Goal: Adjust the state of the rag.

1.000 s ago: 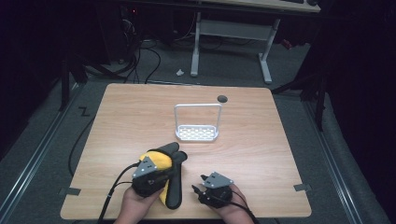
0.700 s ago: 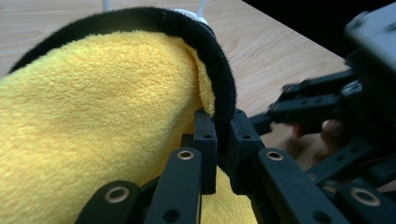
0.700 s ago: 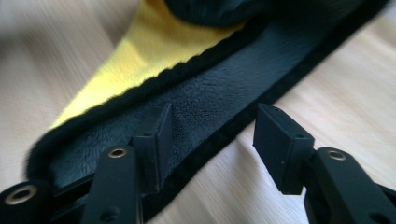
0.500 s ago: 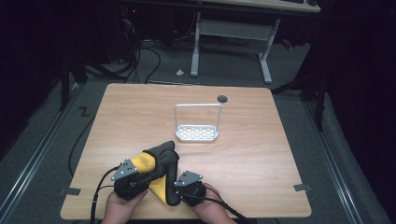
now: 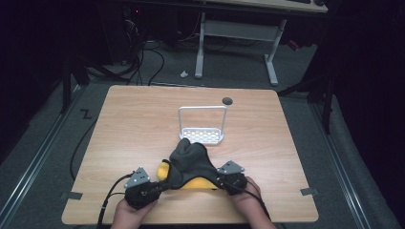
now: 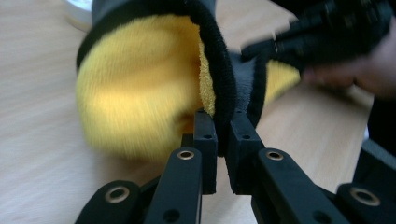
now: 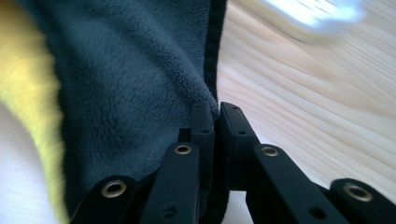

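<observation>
Item: cloth, double-faced, dark grey on one side and yellow on the other, with a black sewn border. It is lying low in the centre of the high view, bunched into a hump whose peak is pointing toward the top of the frame, the yellow face showing along its lower edge.

Holding: the left gripper is pinching the bordered edge of the cloth at its lower left, jaws clamped on the hem with the yellow pile bulging to the left of them. The right gripper is grasping the opposite edge, at the lower right of the cloth in the high view; its jaws have just been closing and are now nipping the grey pile beside the black border. The two grips are sitting at opposite ends, probably so that the cloth can be drawn out flat between them.

Hands: both are entering from the bottom edge of the high view, one behind each gripper, cables trailing off to the lower left.

Surroundings: a white wire rack is standing upright just above the cloth, apart from it. It is appearing as a pale blur at the upper right of the right gripper view, too smeared to detail. A small dark round hole is sitting near the far edge of the wooden surface.
</observation>
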The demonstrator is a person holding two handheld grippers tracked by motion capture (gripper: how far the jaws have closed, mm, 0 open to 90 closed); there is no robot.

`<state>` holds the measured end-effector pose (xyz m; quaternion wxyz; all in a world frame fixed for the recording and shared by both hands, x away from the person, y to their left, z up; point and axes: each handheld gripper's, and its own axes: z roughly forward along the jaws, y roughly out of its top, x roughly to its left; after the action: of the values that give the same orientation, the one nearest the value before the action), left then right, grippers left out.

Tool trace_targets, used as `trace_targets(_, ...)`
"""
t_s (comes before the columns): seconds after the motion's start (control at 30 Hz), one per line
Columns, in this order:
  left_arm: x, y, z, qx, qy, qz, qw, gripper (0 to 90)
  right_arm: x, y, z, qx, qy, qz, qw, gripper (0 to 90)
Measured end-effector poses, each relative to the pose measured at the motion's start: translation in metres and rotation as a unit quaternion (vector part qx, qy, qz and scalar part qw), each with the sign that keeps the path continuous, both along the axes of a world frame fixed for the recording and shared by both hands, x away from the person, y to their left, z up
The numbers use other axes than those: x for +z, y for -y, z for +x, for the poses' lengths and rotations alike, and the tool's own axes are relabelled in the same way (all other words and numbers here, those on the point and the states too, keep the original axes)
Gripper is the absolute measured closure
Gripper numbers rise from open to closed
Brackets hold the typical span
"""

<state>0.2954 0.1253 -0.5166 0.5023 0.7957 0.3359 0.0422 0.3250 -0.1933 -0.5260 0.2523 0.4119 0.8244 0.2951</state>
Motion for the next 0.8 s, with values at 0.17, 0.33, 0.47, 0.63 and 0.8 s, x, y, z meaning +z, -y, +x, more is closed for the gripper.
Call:
trace_targets(0.17,-0.014,0.016,-0.002,-0.030,-0.030,0.022,0.9989,83.3,0.000,0.043,0.011,-0.051,0.009,-0.007,0.9986,85.3)
trace_targets(0.33,-0.017,0.026,-0.006,-0.048,-0.040,0.046,0.9970,80.1,0.000,0.056,0.014,-0.072,0.008,0.002,0.9974,83.8)
trace_targets(0.47,-0.015,0.022,-0.005,-0.042,-0.039,0.031,0.9979,65.5,0.004,0.055,0.008,-0.074,0.017,0.011,0.9970,74.9)
trace_targets(0.63,-0.007,0.013,-0.004,-0.029,-0.031,0.009,0.9991,53.0,0.020,0.048,-0.011,-0.064,0.036,0.046,0.9963,66.0)
trace_targets(0.8,-0.001,0.004,-0.002,-0.015,-0.020,-0.004,0.9997,46.6,0.026,0.036,-0.032,-0.039,0.044,0.052,0.9969,60.0)
